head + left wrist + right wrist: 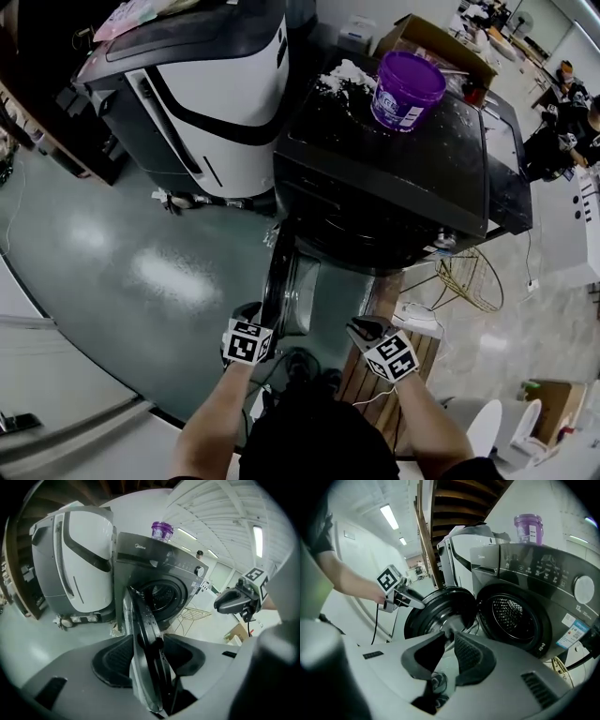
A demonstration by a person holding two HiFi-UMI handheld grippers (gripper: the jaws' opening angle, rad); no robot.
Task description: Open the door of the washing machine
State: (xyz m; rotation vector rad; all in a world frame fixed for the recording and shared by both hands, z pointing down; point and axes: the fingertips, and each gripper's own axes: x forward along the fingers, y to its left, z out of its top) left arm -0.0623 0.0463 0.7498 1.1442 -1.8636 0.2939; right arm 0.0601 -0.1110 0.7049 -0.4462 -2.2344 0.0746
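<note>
The dark front-loading washing machine (394, 178) stands ahead, with its round door (281, 272) swung out toward me and seen edge-on. My left gripper (255, 314) is at the door's near edge. In the left gripper view the door rim (140, 620) runs between the left gripper's (147, 656) pads, which press on both its faces. My right gripper (364, 330) hangs free to the right of the door, jaws nearly together with nothing between them. In the right gripper view the right gripper (449, 641) faces the door's inner side (436, 611) and the open drum (511, 616).
A purple bucket (406, 89) and white clumps (342, 75) sit on the machine's top. A white and grey appliance (206, 84) stands to its left. A gold wire rack (469, 277) is at the right, and a wooden slatted piece (370, 380) lies under my right hand.
</note>
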